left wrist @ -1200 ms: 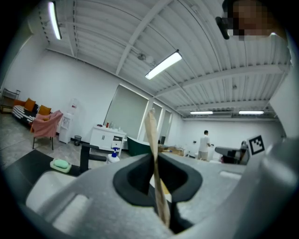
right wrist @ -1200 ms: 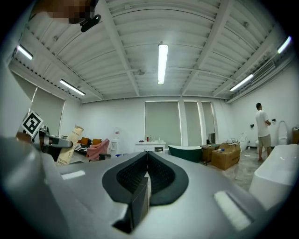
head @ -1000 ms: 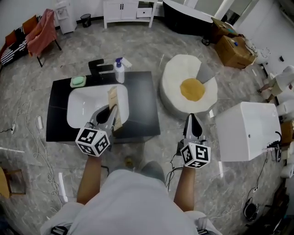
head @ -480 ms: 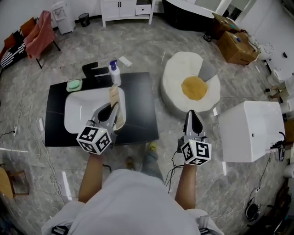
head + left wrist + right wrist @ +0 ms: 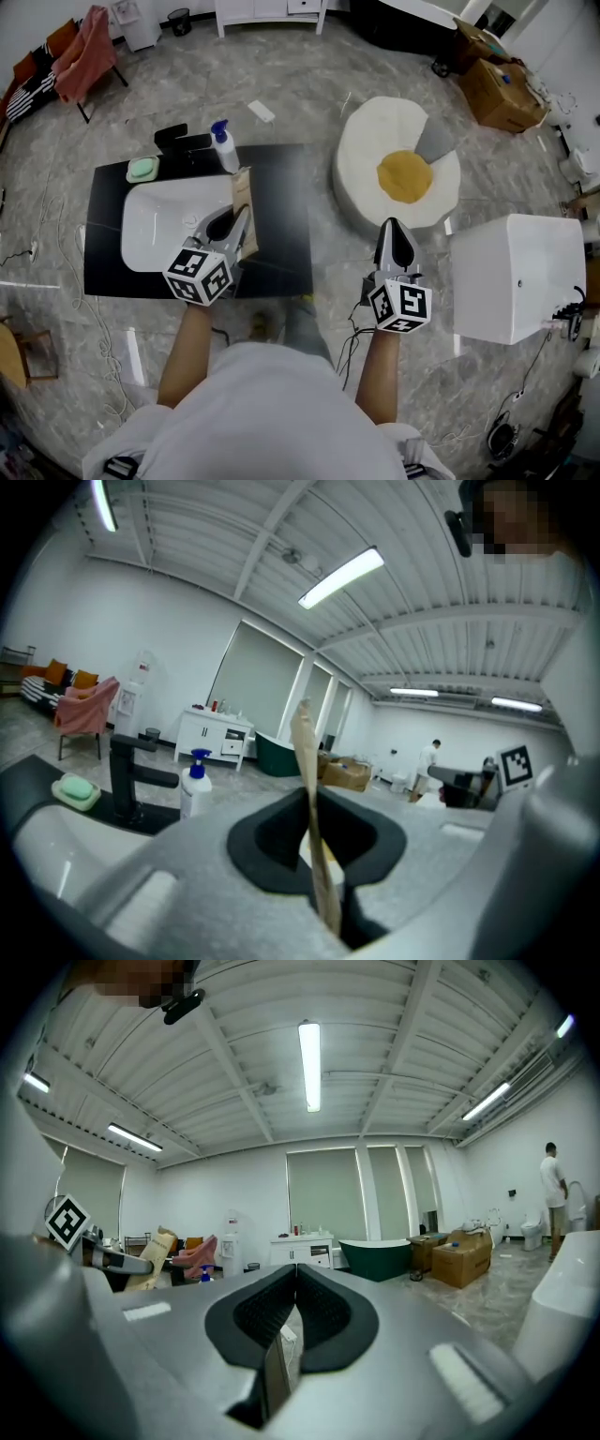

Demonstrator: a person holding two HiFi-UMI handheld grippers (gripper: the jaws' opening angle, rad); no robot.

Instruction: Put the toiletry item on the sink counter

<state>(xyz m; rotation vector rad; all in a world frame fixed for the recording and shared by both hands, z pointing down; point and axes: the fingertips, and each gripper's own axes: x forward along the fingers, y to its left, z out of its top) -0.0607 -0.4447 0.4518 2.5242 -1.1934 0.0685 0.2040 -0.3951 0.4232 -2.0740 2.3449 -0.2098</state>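
Jaws of the left tool [image 5: 232,228], lower left of centre, press nearly together on a thin tan toiletry packet [image 5: 246,195]; the right tool [image 5: 395,234], lower right, is closed on nothing, over floor. The packet's long axis runs up the frame from the left tool, over the black tabletop [image 5: 286,197] just right of the white basin [image 5: 159,225], so the left hand is nearer

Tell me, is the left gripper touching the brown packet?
Touching. In the left gripper view, the left gripper has its jaws pinched on the brown packet.
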